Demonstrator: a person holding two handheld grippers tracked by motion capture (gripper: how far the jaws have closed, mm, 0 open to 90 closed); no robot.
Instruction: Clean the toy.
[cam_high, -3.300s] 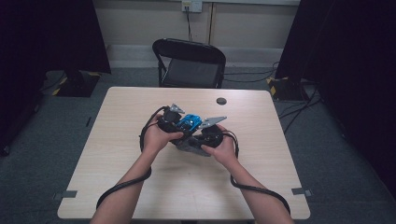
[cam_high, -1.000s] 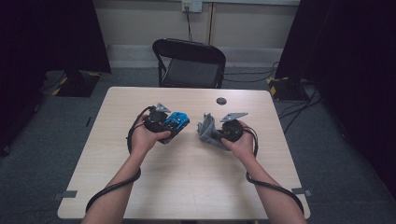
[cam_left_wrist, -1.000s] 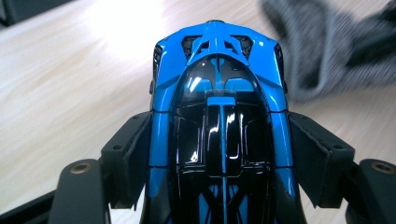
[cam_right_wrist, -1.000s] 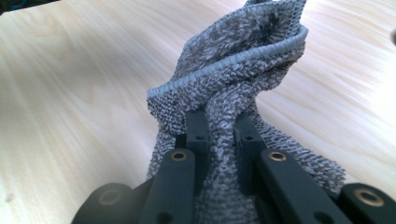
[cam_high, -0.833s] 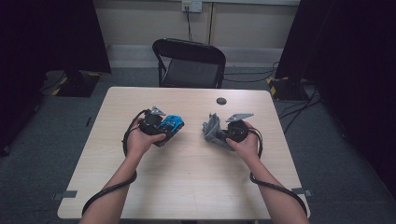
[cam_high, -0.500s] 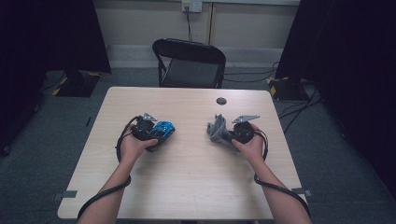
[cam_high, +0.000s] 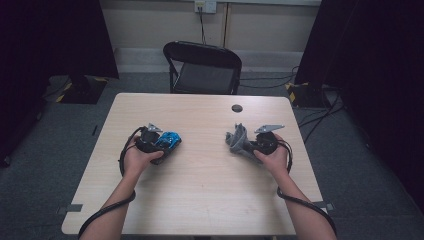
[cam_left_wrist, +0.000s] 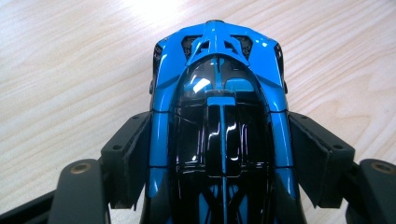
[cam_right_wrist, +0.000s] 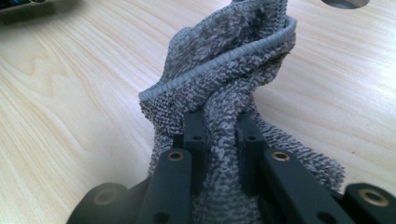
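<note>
Both hands had drawn apart since the earlier frames, when the two grippers were bunched together over the middle of the table; now the left gripper (cam_high: 161, 145) sat toward the table's left half and the right gripper (cam_high: 252, 144) toward its right, well apart, with bare wood between them. The left gripper's jaws were clamped on the flanks of a blue toy car (cam_left_wrist: 219, 116), one jaw on each side of the body, and in the left gripper view the car's long axis ran straight out along the jaws, its far end pointing away from the hand. From the high view that end pointed right, toward the other hand. The right gripper's jaws were pinched tight on a bunched grey cloth (cam_right_wrist: 224, 88), whose free folds stood up and leaned beyond the jaw tips, toward the car. So the cloth and the car faced each other across the gap, and any wiping would probably need the hands to come back together, the cloth meeting the car's far end first. Whether the car's wheels touched the table (cam_high: 210, 190) could not be told. The tabletop was pale wood grain with a dark round cable hole (cam_high: 237, 108) near its far edge; behind it stood a black folding chair (cam_high: 202, 67) on grey carpet, with dark curtains at both sides.
</note>
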